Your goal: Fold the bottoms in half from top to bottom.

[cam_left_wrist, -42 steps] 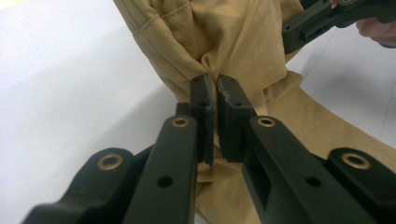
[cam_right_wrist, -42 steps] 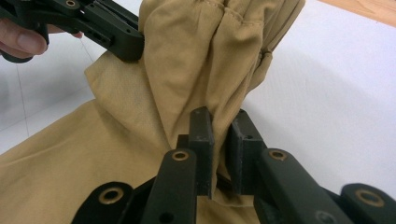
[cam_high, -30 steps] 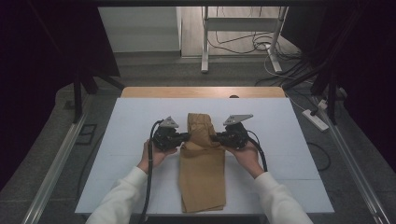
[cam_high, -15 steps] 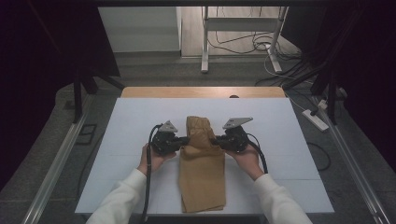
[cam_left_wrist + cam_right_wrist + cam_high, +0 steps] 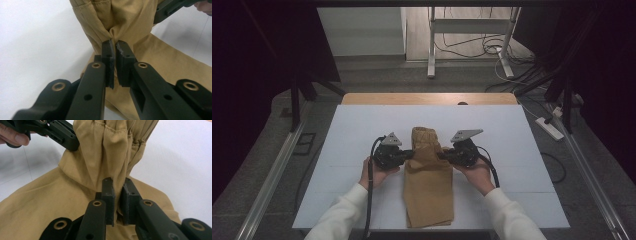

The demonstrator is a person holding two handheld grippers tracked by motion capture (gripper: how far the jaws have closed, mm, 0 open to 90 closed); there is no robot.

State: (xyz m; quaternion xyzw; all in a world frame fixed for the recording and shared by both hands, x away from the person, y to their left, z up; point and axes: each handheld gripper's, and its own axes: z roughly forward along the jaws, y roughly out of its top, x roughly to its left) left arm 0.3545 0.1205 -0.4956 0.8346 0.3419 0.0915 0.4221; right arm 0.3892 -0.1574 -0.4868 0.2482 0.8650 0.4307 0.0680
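Tan trousers lie folded lengthwise down the middle of the white table, waistband at the far end. My left gripper pinches the cloth's left edge below the waistband, and my right gripper pinches the right edge opposite. In the left gripper view the left gripper is shut on a bunched fold of the trousers. In the right gripper view the right gripper is shut on a gathered pleat of the trousers, with the other gripper at the upper left.
The table's wooden far edge lies beyond the waistband. A metal stand and loose cables are on the floor behind. Rails run along both sides of the table.
Both grippers and the upper part of the trousers have shifted slightly toward the person; the cloth between them is gathered narrower.
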